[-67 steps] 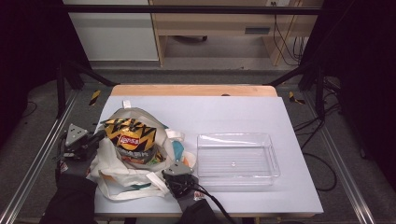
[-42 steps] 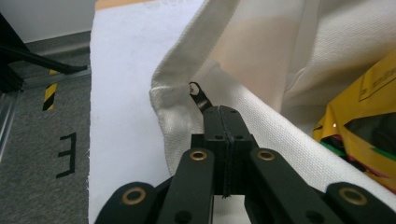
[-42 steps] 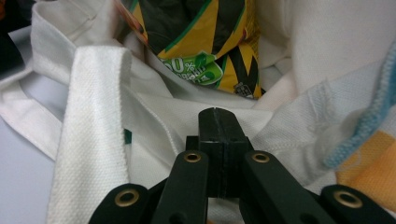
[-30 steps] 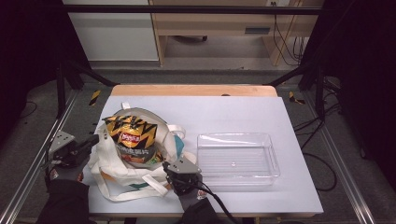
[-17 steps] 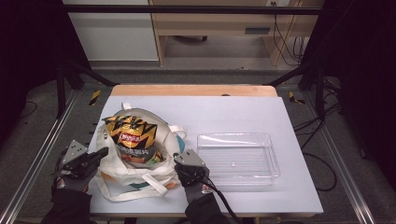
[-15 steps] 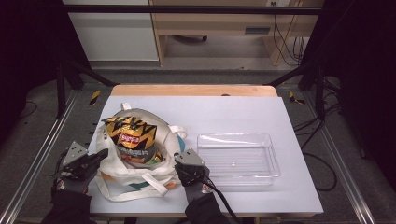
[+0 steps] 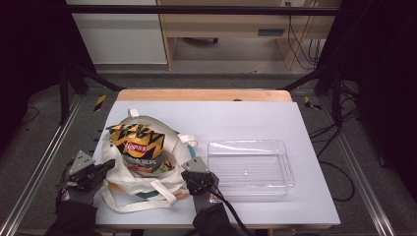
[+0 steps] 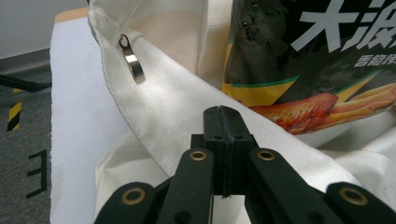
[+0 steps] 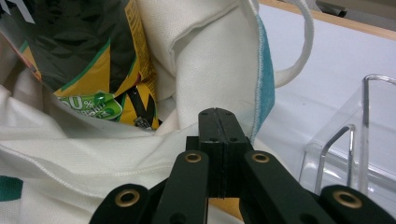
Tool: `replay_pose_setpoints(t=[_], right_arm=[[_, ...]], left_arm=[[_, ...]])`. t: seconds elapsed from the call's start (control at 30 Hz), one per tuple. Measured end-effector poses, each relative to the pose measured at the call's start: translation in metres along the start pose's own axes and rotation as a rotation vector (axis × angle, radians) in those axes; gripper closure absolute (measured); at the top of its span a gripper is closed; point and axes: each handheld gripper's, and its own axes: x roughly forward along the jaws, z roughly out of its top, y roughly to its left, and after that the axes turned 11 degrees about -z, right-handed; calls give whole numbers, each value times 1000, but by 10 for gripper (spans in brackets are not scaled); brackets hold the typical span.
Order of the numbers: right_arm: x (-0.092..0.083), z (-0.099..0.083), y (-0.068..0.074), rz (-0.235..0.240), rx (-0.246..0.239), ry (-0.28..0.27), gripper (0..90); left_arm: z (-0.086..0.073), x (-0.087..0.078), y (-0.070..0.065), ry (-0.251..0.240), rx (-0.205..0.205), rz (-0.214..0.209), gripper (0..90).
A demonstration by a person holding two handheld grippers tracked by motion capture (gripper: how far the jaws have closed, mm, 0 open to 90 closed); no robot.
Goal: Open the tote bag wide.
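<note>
Left gripper (image 8: 222,112), seen along its own jaws: the two black jaws are pressed together with no gap, their tips lying against the cream cloth of the tote bag (image 8: 187,102); whether a fold of cloth is pinched between them cannot be told. In the high view this gripper (image 7: 101,168) sits at the bag's 9 o'clock edge, at the left border of the white table (image 7: 255,118). Right gripper (image 9: 218,114), in its own view: jaws likewise closed flat against each other, tips resting on the bag's cloth below a teal-edged fold; again a grip on the fabric cannot be confirmed. In the high view it (image 7: 195,178) lies at the bag's 4 o'clock, between the bag and the clear plastic tray (image 7: 251,167). The tote bag (image 7: 137,182) lies slumped on the left half of the table, its mouth open, one strap (image 7: 147,194) draped across its near side at 6 o'clock. A black-and-yellow chip bag (image 7: 139,147) stands out of the mouth, tilted toward 12 o'clock. A small metal ring (image 8: 132,63) hangs at the bag's seam in the left gripper view. The tray rests at the bag's 3 o'clock, just beside it, open side up.
</note>
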Motion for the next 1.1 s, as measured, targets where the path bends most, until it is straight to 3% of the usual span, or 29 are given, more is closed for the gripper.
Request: replay_pose_setpoints(t=[0.17, 0.33, 0.57, 0.9, 1.1], right_arm=[[-1, 1, -3, 42, 22, -6, 879], [-10, 6, -7, 137, 39, -63, 716], [-24, 17, -15, 208, 45, -157, 569], [-33, 31, -46, 253, 101, -211, 461], [-39, 44, -57, 265, 109, -240, 435]], left_arm=[[3, -4, -1, -26, 0, -1, 892], [12, -12, -5, -78, -4, -7, 826], [29, -27, -12, -150, -23, -18, 663], [47, -39, -20, -213, -56, -22, 484], [55, -44, -23, -232, -53, -16, 441]])
